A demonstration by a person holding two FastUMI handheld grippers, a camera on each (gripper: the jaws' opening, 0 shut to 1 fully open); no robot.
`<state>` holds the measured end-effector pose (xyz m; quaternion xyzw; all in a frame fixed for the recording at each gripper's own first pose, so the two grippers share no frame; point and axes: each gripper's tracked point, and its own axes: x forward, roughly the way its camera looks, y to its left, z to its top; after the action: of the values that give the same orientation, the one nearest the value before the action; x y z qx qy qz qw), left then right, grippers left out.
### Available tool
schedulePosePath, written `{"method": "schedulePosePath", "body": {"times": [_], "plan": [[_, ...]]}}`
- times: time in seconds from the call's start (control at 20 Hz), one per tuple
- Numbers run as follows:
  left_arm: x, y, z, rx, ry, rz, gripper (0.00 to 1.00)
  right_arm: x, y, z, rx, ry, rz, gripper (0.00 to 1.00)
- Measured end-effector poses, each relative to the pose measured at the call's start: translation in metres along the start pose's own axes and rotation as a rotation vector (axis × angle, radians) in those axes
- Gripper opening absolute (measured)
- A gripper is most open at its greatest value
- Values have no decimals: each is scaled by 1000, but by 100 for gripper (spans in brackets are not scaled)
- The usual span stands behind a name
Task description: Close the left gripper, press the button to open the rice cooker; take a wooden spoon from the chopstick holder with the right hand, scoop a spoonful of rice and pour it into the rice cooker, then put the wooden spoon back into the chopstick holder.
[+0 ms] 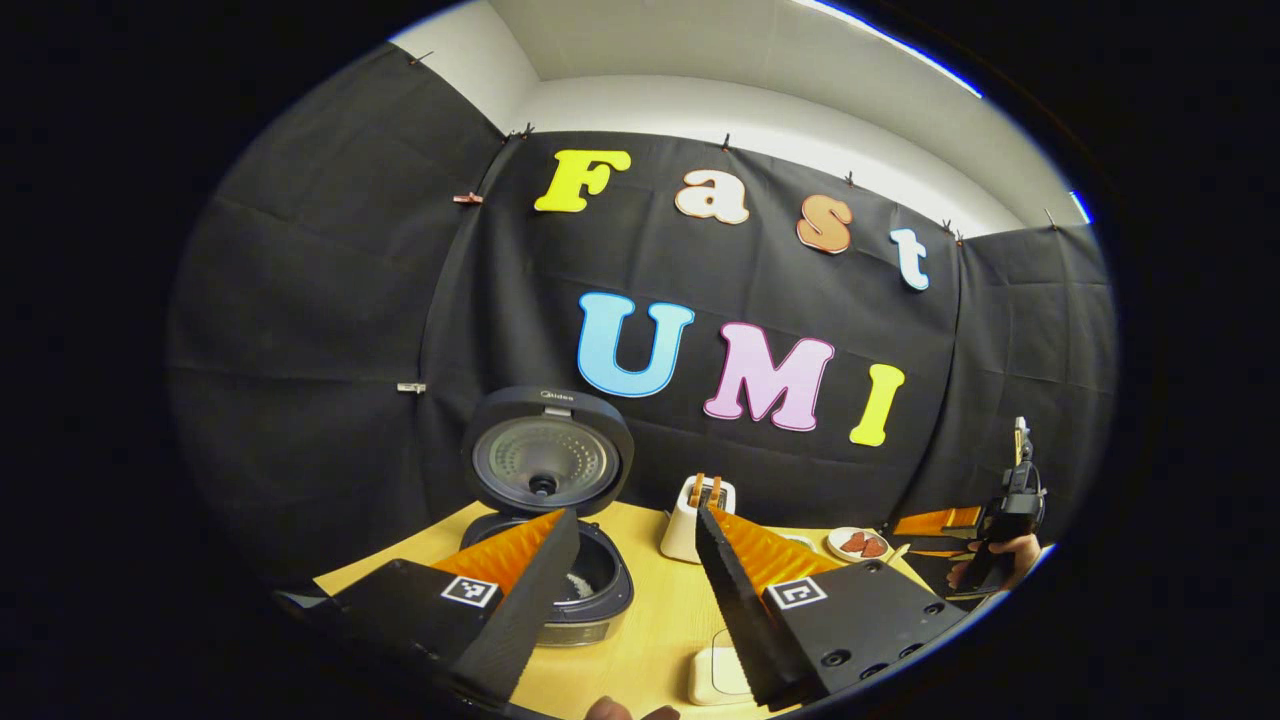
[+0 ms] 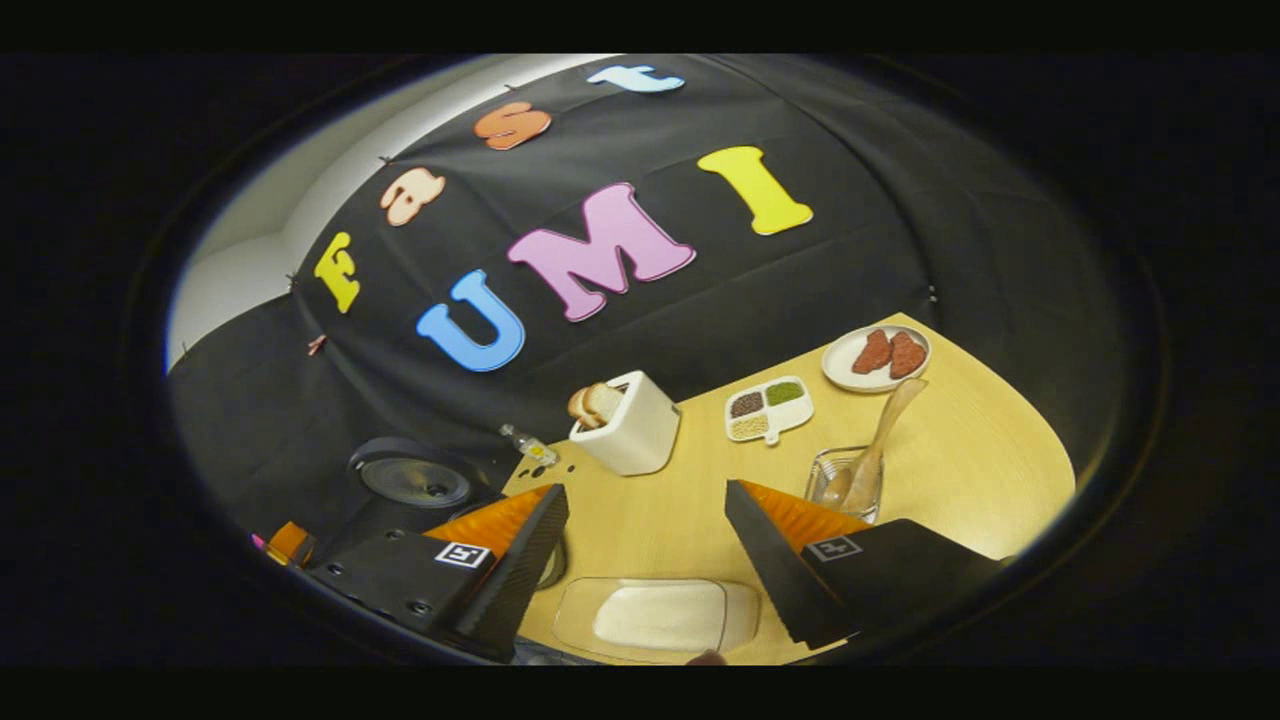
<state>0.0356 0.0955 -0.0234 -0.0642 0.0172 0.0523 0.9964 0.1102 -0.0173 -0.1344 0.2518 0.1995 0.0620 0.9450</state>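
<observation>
The dark rice cooker stands open, its round lid tilted up, with some white rice in the pot. My left gripper is open just in front of it, nothing between its fingers. My right gripper is open too and holds nothing. It hangs above the table near a shallow clear tray of white rice. The wooden spoon leans in the clear glass chopstick holder, just right of my right finger. The cooker's lid shows at the left of the right gripper view.
A white toaster with bread slices stands at the back of the wooden table. Beside it are a divided dish of beans, a plate of meat pieces and a small bottle. A hand holds the right gripper at the far right.
</observation>
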Motion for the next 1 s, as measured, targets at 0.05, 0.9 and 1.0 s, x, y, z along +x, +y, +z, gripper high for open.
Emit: {"method": "schedulePosePath", "body": {"times": [0.05, 0.9, 1.0], "plan": [[5, 6, 8, 9, -16, 4, 82, -4, 10, -8, 0, 12, 15, 98], [199, 96, 127, -47, -127, 81, 82, -44, 80, -104, -120, 177, 111, 98], [226, 107, 114, -41, -30, 105, 82, -45, 79, -108, -115, 184, 110, 98]]}}
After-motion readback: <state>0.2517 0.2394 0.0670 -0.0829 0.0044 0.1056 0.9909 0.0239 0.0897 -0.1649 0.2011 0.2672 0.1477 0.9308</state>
